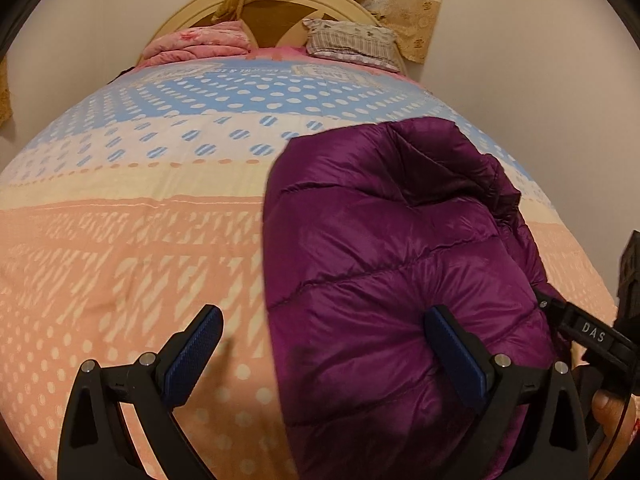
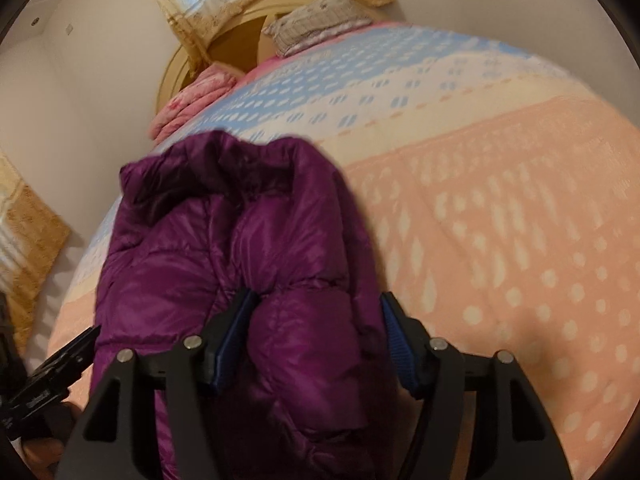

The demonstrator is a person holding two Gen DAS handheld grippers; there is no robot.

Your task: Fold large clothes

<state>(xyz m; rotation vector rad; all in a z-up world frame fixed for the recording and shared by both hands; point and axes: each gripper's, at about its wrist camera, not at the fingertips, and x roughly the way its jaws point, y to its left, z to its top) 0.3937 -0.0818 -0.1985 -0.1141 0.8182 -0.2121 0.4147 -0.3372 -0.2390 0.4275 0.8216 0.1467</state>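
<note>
The jacket point(image 1: 400, 248) lay on the bed point(image 1: 140, 240) as a compact folded bundle. Left tongs point(image 1: 324, 344) stood wide, empty. Right tongs point(image 2: 318, 332) straddled a fold, apparently unclamped. Folding looked nearly complete.

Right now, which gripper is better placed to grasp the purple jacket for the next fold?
Probably the right gripper: a puffy fold of the purple jacket sits between its open pads. The left gripper is open half over the bedspread, at the jacket's edge.
</note>
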